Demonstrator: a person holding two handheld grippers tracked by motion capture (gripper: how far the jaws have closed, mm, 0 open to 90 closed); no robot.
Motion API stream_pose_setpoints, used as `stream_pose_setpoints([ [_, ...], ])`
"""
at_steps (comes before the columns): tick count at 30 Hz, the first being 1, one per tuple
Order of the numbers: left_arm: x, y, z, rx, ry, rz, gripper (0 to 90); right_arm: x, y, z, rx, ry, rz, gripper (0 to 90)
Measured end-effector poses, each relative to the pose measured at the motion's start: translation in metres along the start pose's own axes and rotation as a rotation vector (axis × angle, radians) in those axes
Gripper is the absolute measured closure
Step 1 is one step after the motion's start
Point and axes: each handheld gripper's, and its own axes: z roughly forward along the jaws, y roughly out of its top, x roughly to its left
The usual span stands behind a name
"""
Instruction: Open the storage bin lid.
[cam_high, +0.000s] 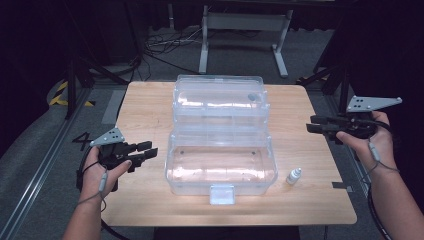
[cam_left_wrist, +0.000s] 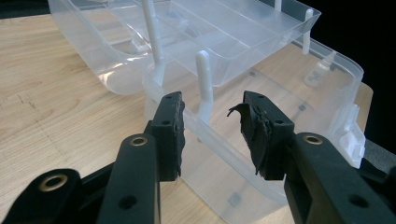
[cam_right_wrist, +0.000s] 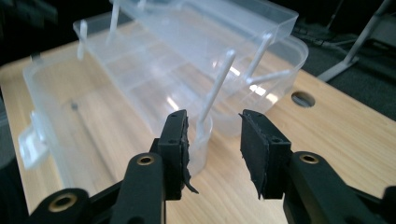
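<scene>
Clear plastic toolbox (cam_high: 221, 160), opened out, standing at the middle of a wooden table (cam_high: 150, 105). High view: its lid (cam_high: 218, 92) lies back toward the far edge, a shallow tray (cam_high: 220, 120) is raised between lid and base on thin white arms, and a white latch (cam_high: 221, 194) sits on the near wall. A small white dropper bottle (cam_high: 293, 176) stands on the table just beside the box's right end, apart from it. The left gripper (cam_high: 150, 148), held in the person's left hand (cam_high: 102, 172), points at the left end of the box, near it without touching. The right gripper (cam_high: 311, 124), in the right hand (cam_high: 372, 142), hovers off the right end, farther from the box and above the table's right edge.

Left gripper view: the left gripper (cam_left_wrist: 212, 123) has its jaws parted with nothing clamped; a white tray arm (cam_left_wrist: 204, 81) and the box's end rim (cam_left_wrist: 224, 140) appear in the gap beyond the pads. The bottle (cam_left_wrist: 321, 71) shows through the far wall.

Right gripper view: the right gripper (cam_right_wrist: 215, 140) likewise has its jaws apart and empty; a slanted white arm (cam_right_wrist: 217, 86) of the tray rises beyond the gap, and the pads touch nothing. A round hole (cam_right_wrist: 303, 98) is cut in the tabletop past the box.
</scene>
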Motion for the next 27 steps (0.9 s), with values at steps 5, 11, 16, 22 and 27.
stream_pose_setpoints([
  [5, 0.000, -0.002, -0.002, 0.006, 0.006, -0.008, 59.6, 0.003, 0.006, 0.008, 0.109, 0.019, -0.059, 63.0],
  [11, 0.001, -0.004, -0.004, 0.010, 0.010, -0.013, 59.6, 0.005, 0.009, 0.015, 0.188, 0.034, -0.095, 62.8],
  [16, 0.001, -0.005, -0.003, 0.015, 0.010, -0.014, 59.5, 0.007, 0.010, 0.021, 0.257, 0.048, -0.122, 61.4],
  [22, 0.002, -0.006, -0.003, 0.022, 0.012, -0.012, 58.8, 0.009, 0.011, 0.027, 0.362, 0.060, -0.158, 60.0],
  [27, 0.002, -0.006, -0.004, 0.022, 0.017, -0.018, 58.8, 0.013, 0.012, 0.035, 0.428, 0.074, -0.184, 59.2],
])
